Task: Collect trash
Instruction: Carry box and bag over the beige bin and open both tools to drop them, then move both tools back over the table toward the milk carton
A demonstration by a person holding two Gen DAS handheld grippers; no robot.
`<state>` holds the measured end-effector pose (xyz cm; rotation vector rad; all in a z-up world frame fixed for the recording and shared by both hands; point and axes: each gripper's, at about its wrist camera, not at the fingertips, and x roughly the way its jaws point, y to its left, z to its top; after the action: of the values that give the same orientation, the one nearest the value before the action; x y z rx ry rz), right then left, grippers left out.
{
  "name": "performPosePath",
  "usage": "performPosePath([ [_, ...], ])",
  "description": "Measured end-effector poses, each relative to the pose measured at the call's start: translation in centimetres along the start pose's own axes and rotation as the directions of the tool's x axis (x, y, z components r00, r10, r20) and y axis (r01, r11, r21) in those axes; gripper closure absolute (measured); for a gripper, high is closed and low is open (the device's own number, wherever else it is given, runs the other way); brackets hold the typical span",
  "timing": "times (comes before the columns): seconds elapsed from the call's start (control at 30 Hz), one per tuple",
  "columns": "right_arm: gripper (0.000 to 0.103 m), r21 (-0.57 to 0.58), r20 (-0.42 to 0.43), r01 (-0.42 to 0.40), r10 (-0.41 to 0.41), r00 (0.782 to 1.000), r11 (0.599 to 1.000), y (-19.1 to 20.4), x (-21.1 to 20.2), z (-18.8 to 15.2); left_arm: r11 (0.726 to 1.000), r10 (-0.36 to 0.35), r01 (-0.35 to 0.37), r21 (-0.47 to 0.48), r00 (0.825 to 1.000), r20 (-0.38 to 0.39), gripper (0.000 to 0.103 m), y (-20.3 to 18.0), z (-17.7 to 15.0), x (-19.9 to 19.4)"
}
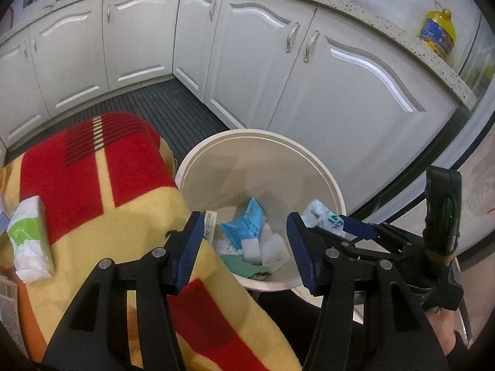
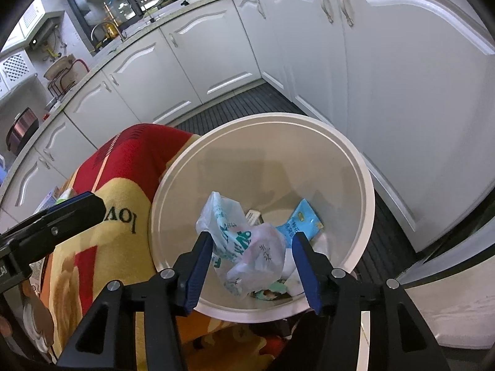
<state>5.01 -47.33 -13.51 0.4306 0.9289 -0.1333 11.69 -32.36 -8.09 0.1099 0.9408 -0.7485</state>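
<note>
Over one white bin [image 2: 355,167] beside white kitchen cabinets [image 1: 139,40], you hold two grippers. Your left gripper [image 1: 246,241] stands released, nothing between its jaws. Your right gripper [image 2: 252,255] has its jaws apart around one crumpled plastic bag [image 2: 247,241] above the bin; whether the pads touch it cannot be told. One blue packet [image 1: 246,221] lies inside. One tissue pack [image 1: 29,235] rests on one red-and-yellow blanket [image 1: 108,185].

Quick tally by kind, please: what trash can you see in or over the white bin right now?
Blue wrapper: 1
Printed plastic bag: 1
White blocks: 2
Green scrap: 1
Small white box: 1
Total: 6 in view; anything buried underneath is hidden.
</note>
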Motion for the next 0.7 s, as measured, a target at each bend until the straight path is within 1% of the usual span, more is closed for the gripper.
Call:
performPosePath([
  [0.03, 0.035, 0.003, 0.003, -0.002, 0.002, 1.0, 1.0, 0.0, 0.0, -0.1, 1.0, 0.003, -0.003, 0.005, 1.0, 0.003, 0.049, -0.1, 0.0, -0.1],
  [0.07, 0.034, 0.005, 0.009, -0.004, 0.004, 1.0, 1.0, 0.0, -0.1, 0.0, 1.0, 0.004, -0.004, 0.007, 1.0, 0.005, 0.049, -0.1, -0.1, -0.2],
  [0.4, 0.034, 0.01, 0.029, -0.014, 0.014, 0.999, 1.0, 0.3, -0.8, 0.1, 1.0, 0.007, -0.007, -0.003, 1.0, 0.014, 0.049, 0.5, -0.5, -0.9],
  [0.43, 0.033, 0.012, 0.033, -0.015, 0.014, 0.999, 1.0, 0.3, -0.9, 0.1, 1.0, 0.008, -0.008, -0.003, 1.0, 0.015, 0.049, 0.5, -0.5, -0.9],
  [0.53, 0.032, 0.018, 0.02, 0.003, -0.003, 1.0, 1.0, 0.4, -0.5, 0.2, 1.0, 0.007, -0.007, -0.004, 1.0, 0.017, 0.049, 0.5, -0.6, -1.1],
  [0.57, 0.032, 0.031, 0.019, -0.014, 0.014, 1.0, 0.999, 0.3, -0.6, 0.2, 1.0, 0.006, -0.006, -0.005, 1.0, 0.018, 0.049, 0.5, -0.6, -1.1],
  [0.63, 0.032, 0.047, 0.036, -0.073, 0.072, 0.997, 0.996, 0.1, -0.6, 0.2, 1.0, 0.006, -0.006, -0.007, 1.0, 0.018, 0.049, 0.4, -0.6, -1.1],
  [0.67, 0.032, 0.038, 0.039, -0.068, 0.066, 0.997, 0.997, 0.1, -0.4, 0.2, 1.0, 0.007, -0.007, -0.007, 1.0, 0.017, 0.049, 0.4, -0.6, -1.1],
  [0.7, 0.032, 0.01, 0.014, 0.012, -0.012, 1.0, 1.0, 0.3, 0.2, 0.3, 1.0, 0.006, -0.006, -0.007, 1.0, 0.016, 0.049, 0.4, -0.6, -1.1],
])
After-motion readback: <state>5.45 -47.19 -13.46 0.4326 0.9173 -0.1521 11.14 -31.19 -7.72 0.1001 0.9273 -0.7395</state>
